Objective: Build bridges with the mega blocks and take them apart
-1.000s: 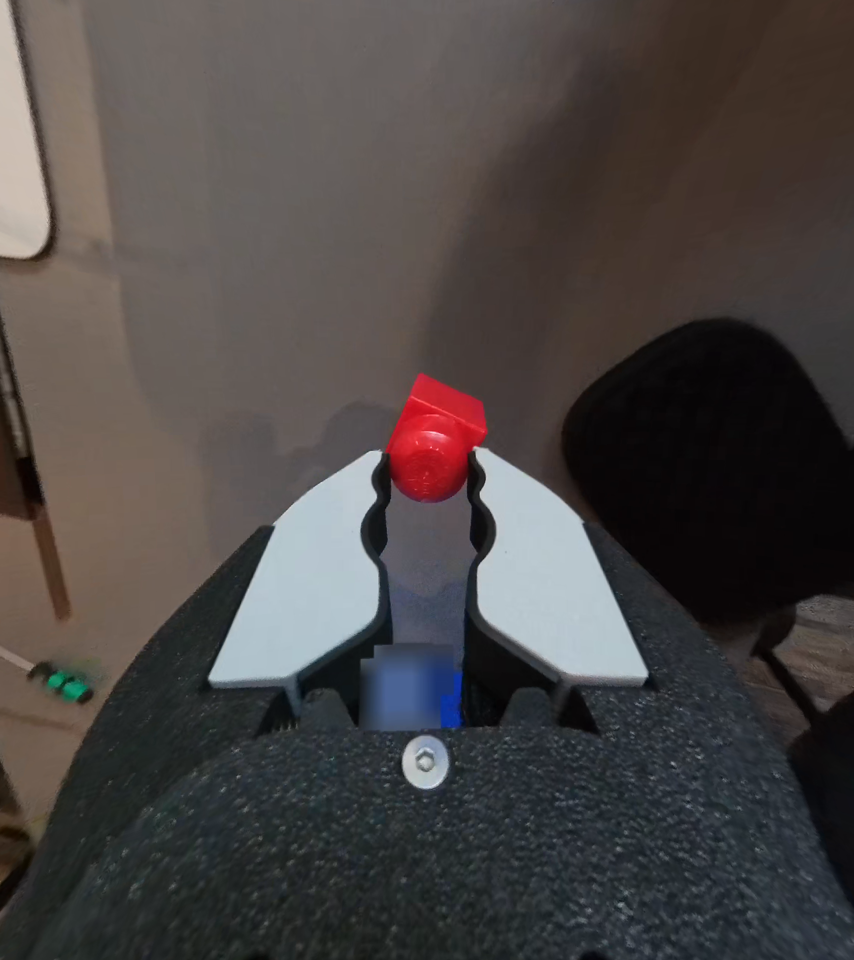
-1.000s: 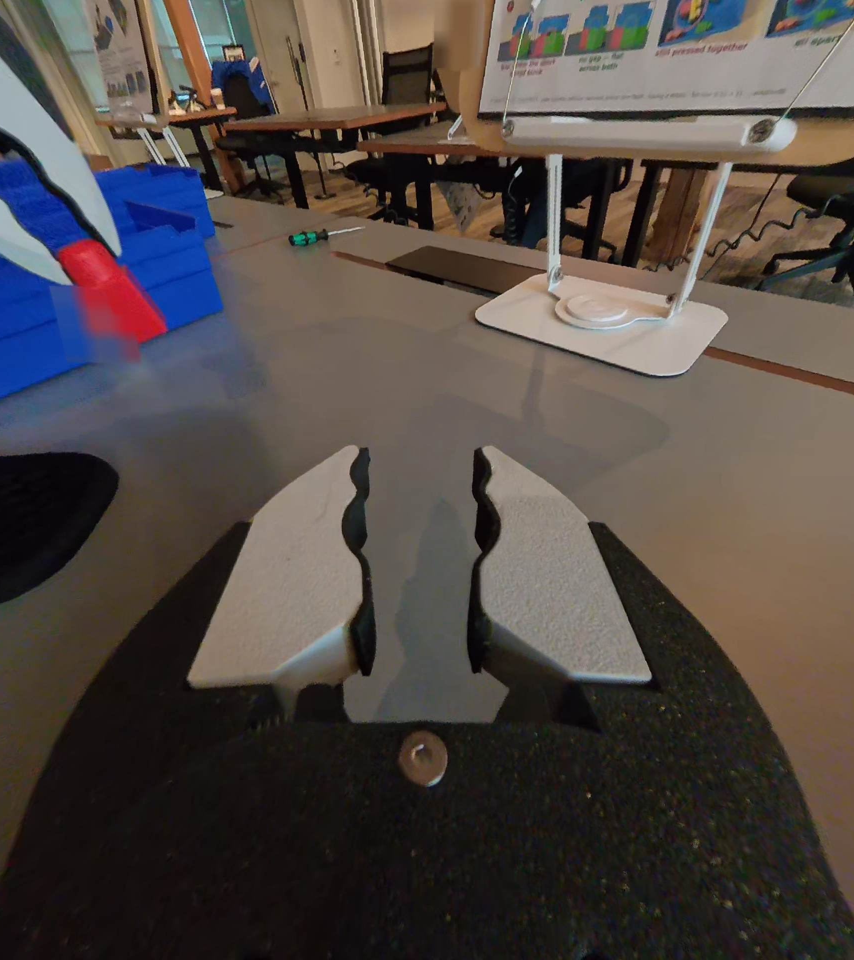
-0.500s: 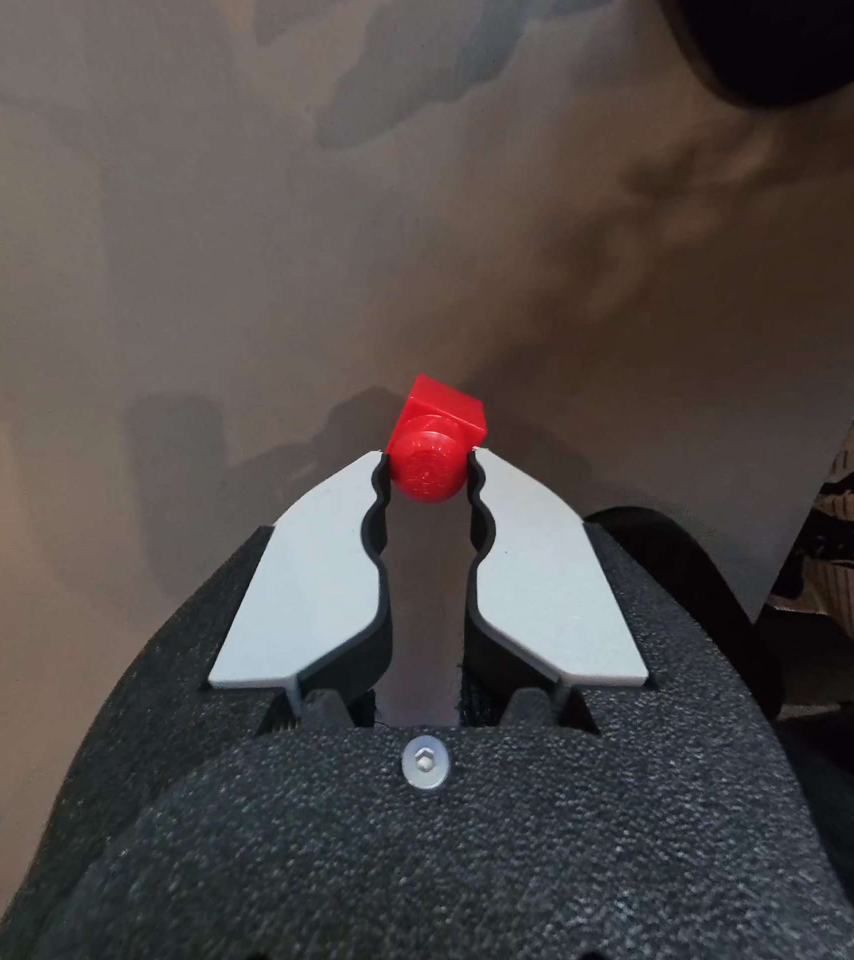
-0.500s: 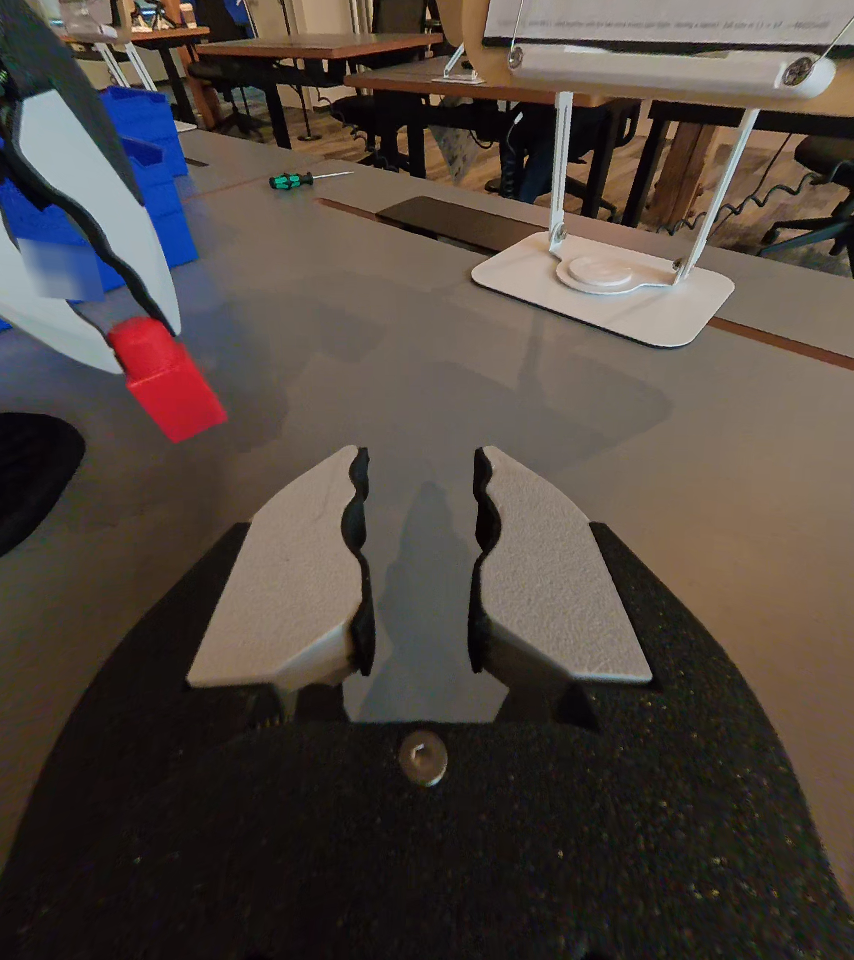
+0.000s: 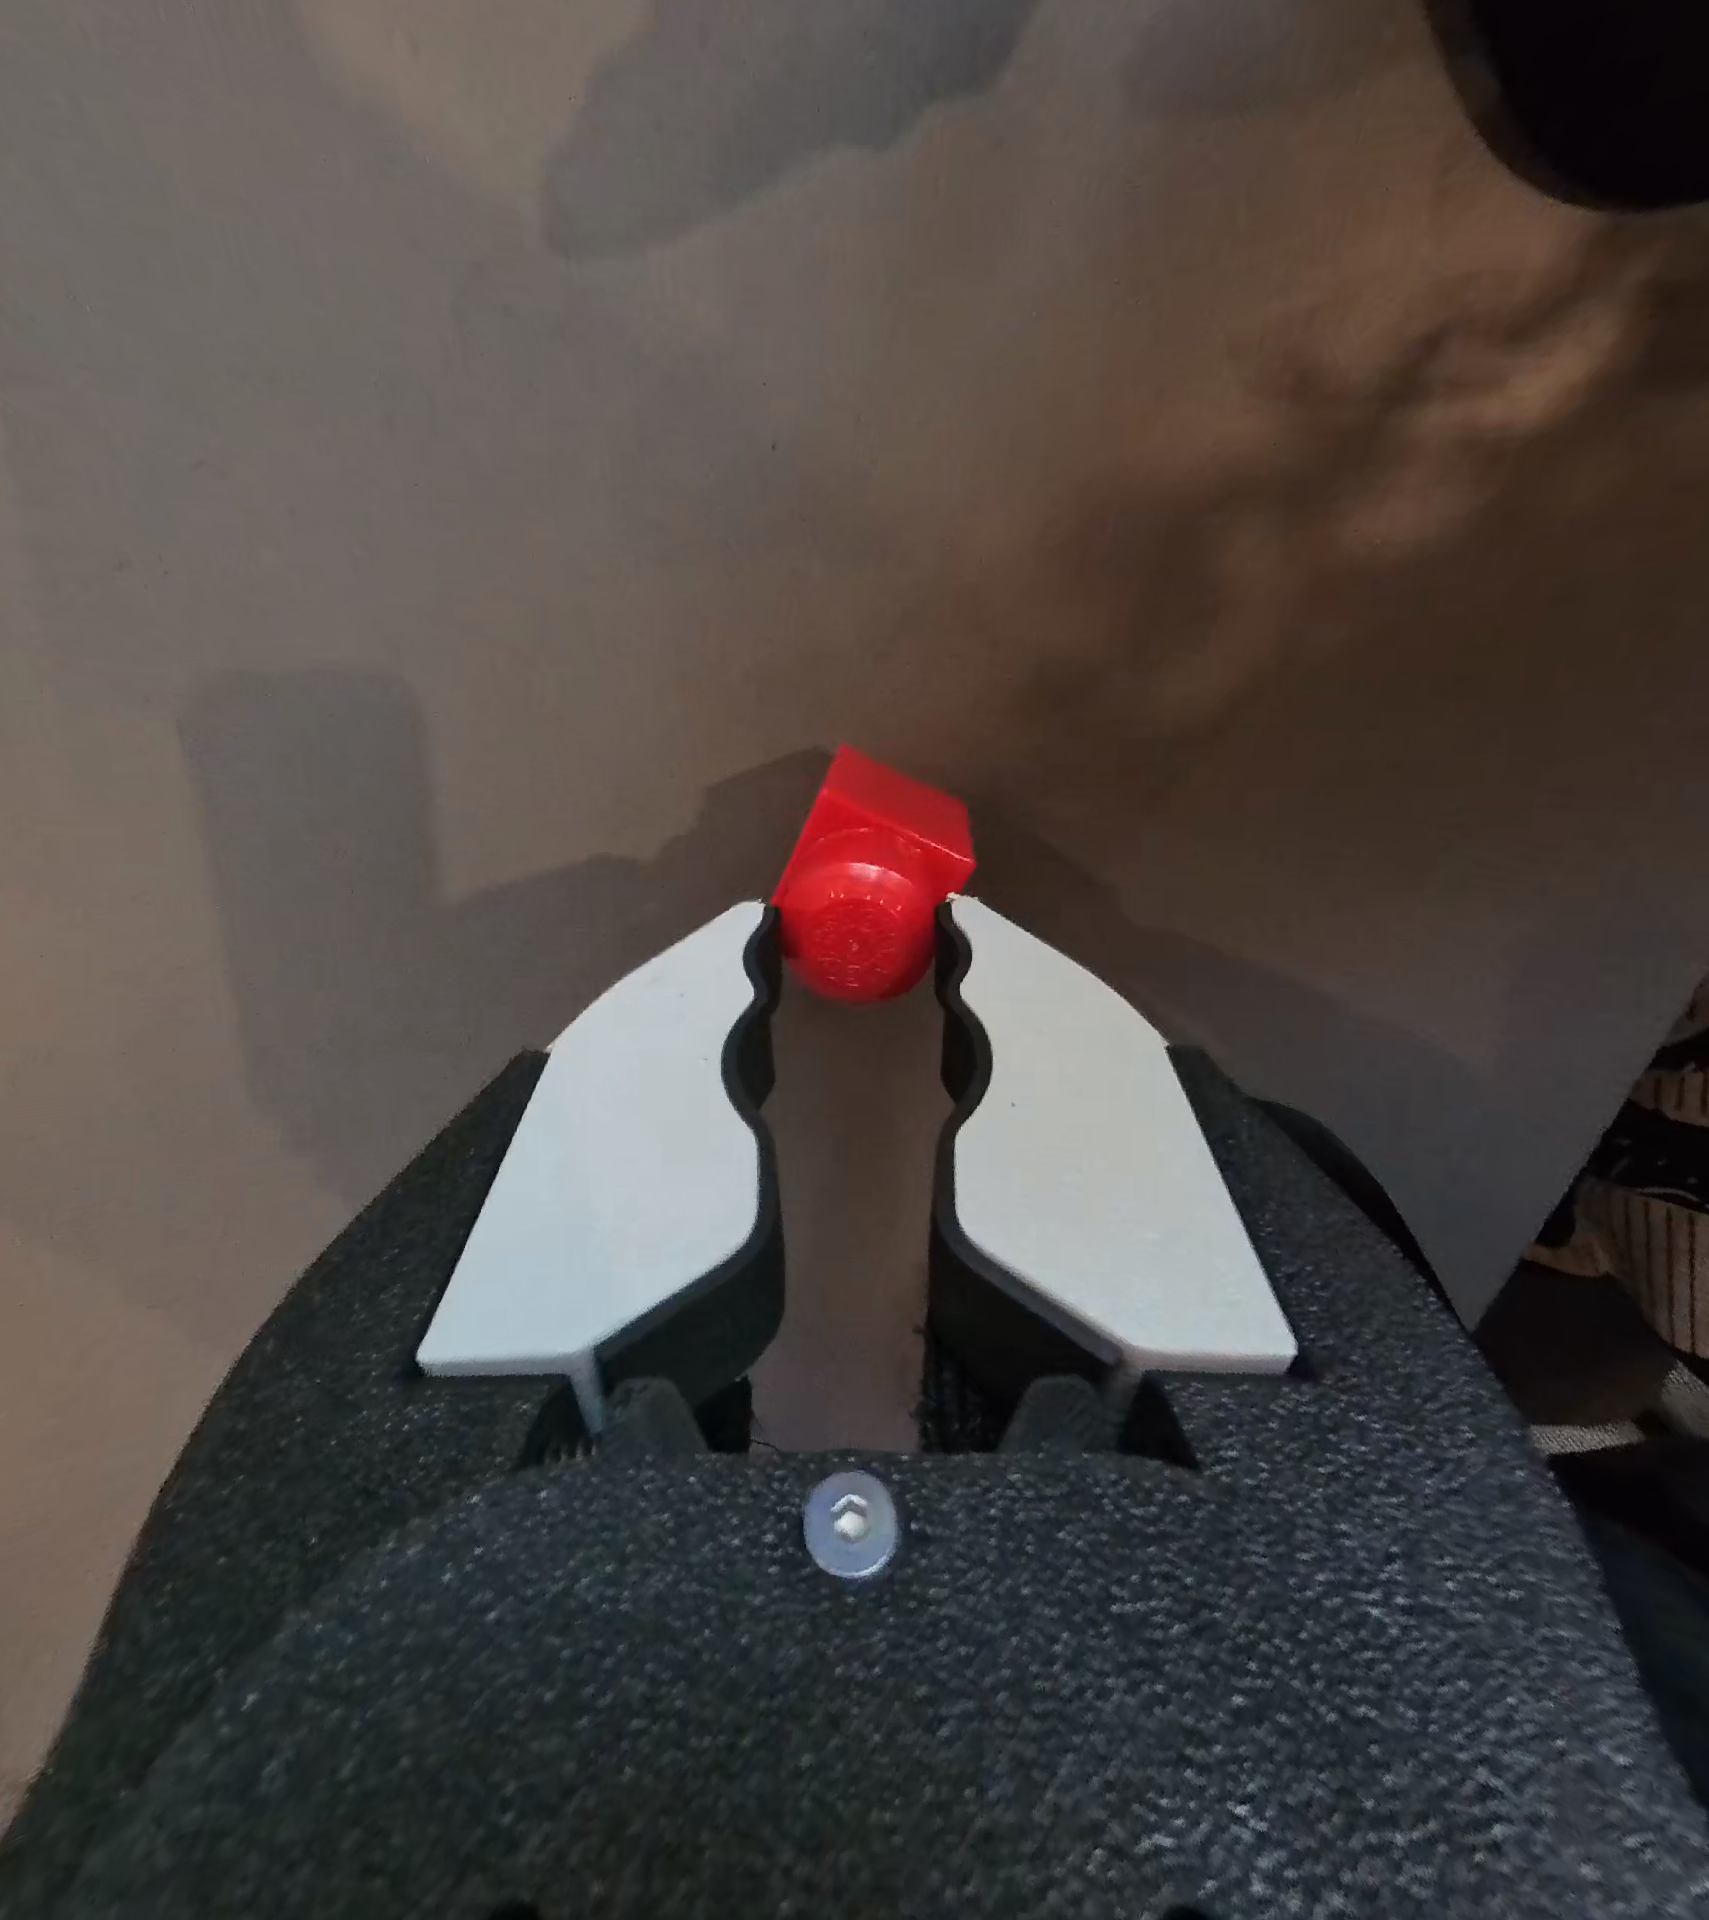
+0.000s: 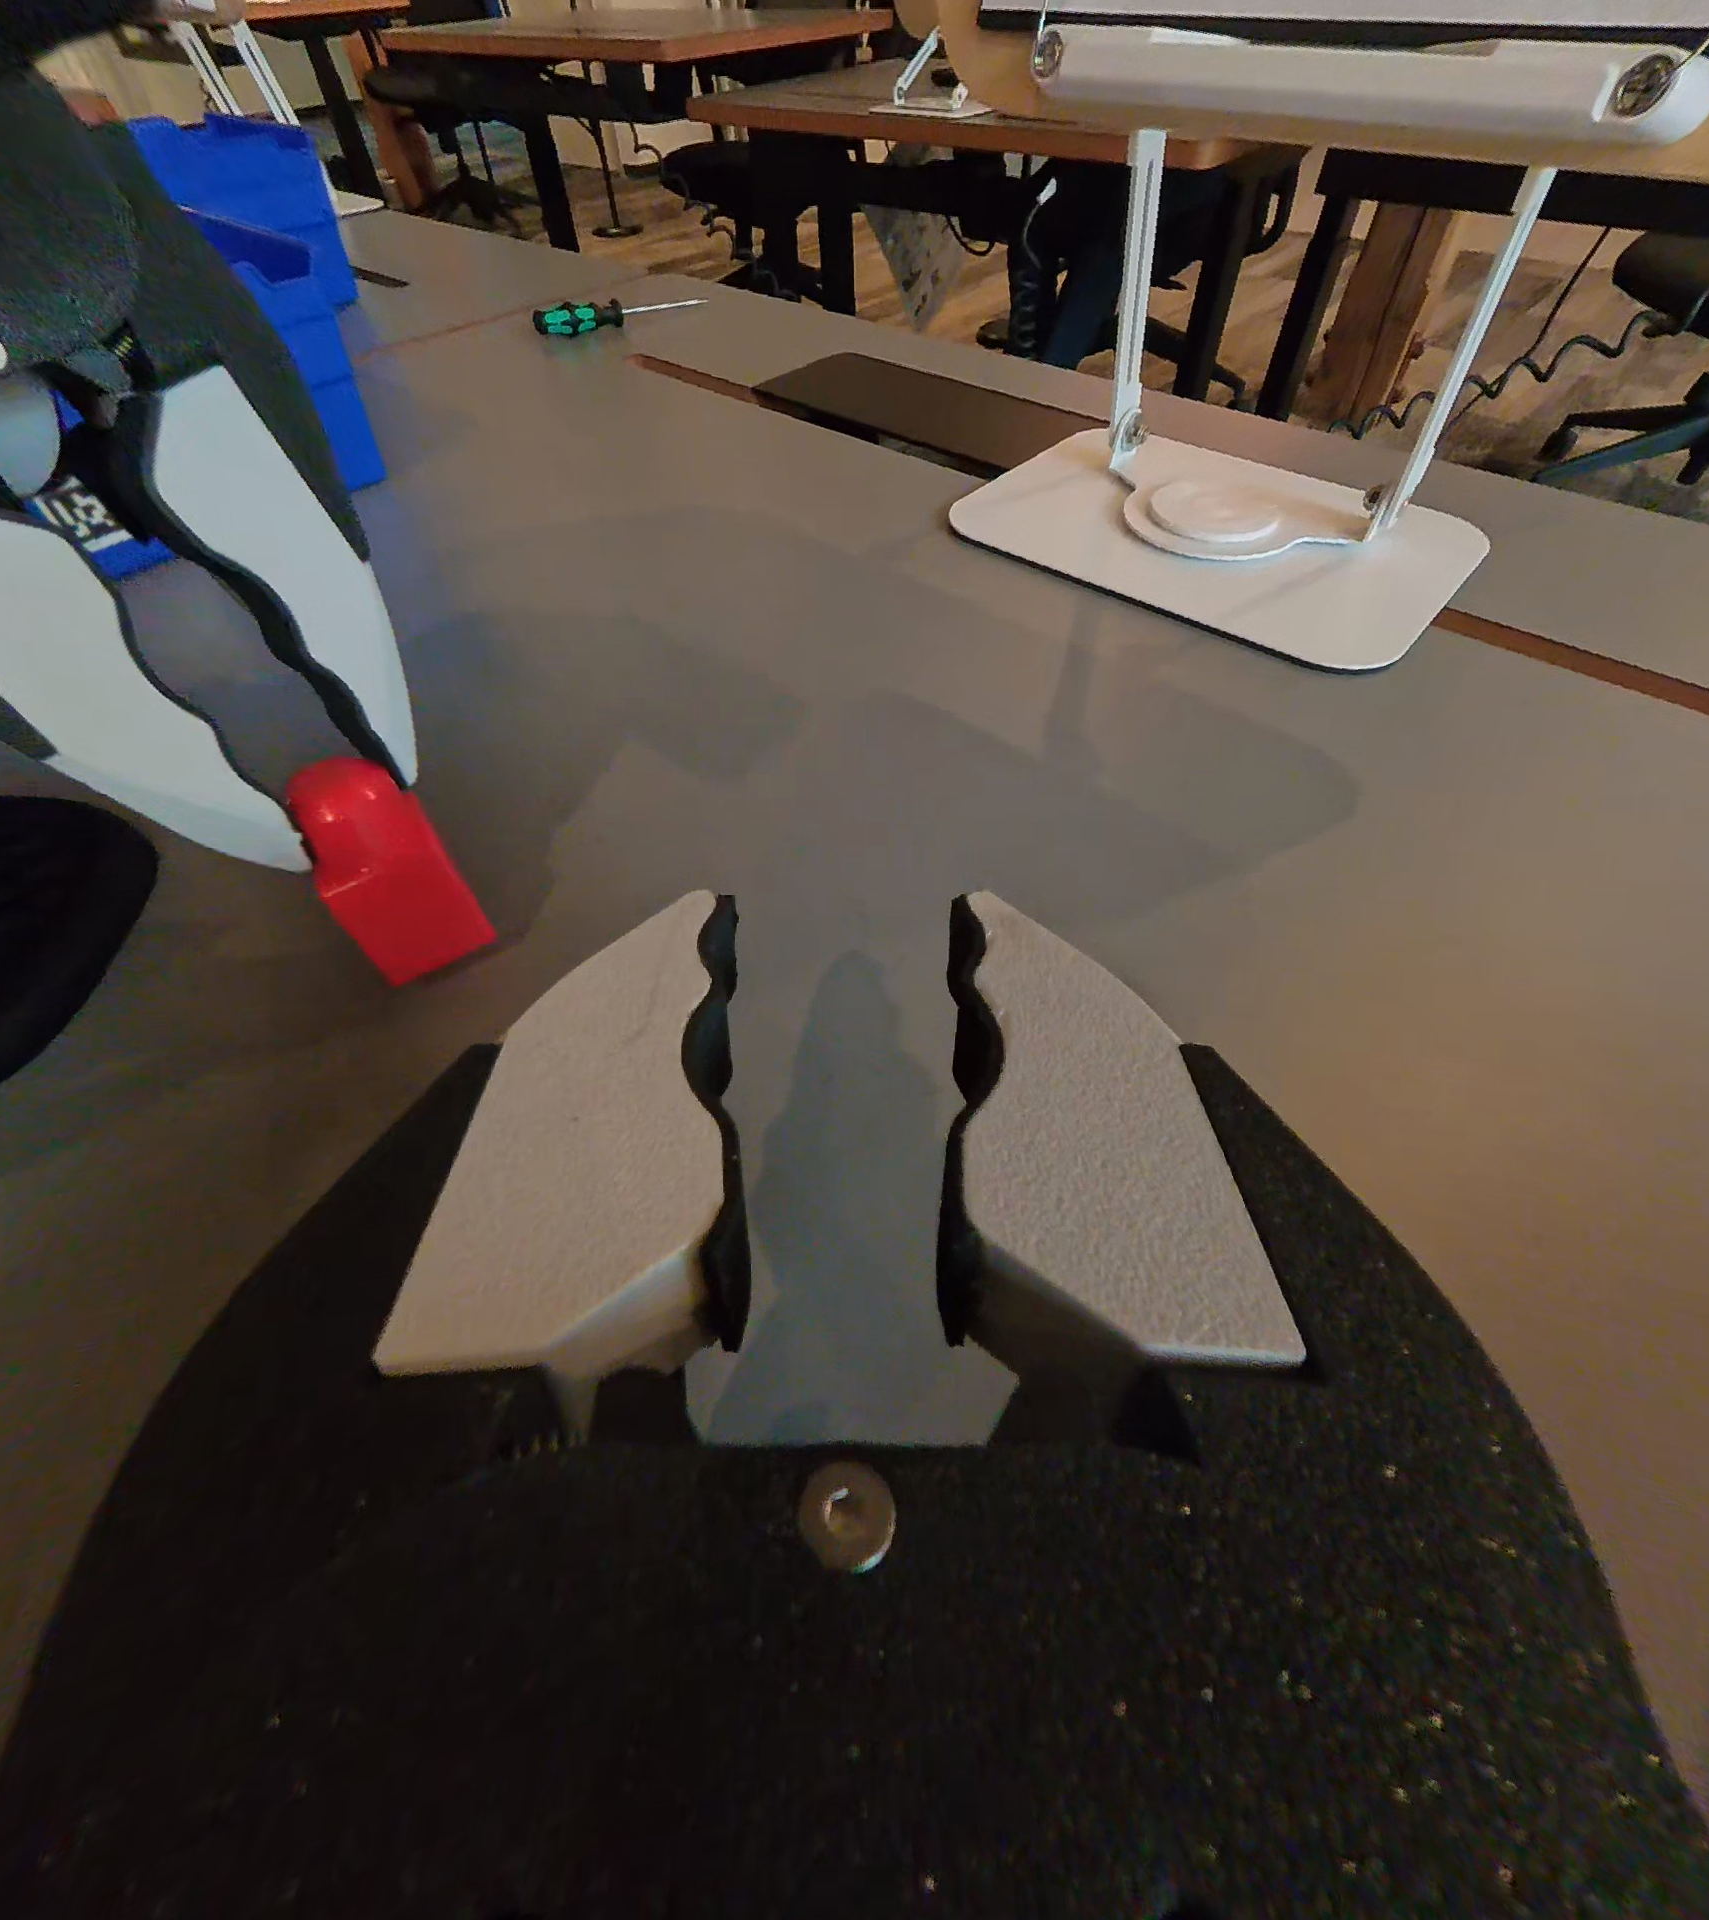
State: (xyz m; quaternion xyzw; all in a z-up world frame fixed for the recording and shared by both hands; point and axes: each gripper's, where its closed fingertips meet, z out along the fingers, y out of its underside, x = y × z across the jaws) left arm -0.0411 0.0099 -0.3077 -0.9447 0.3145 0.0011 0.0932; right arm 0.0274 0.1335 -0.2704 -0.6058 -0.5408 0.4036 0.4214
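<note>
Since the left gripper (image 6: 351, 810) is clamped on the red block (image 6: 393, 894) by its stud, the block's long axis points down-right at the grey table (image 6: 1141, 883), just left of the empty, part-open right gripper (image 6: 845, 914).

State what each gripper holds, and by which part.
The left gripper pinches the red block by its round stud, at the fingertips. The right gripper is open and holds nothing.

Left wrist view looks steeply down, close over the table (image 5: 414, 468); right wrist view looks low and level across the table (image 6: 933, 727); both share the red block (image 6: 388, 883).
</note>
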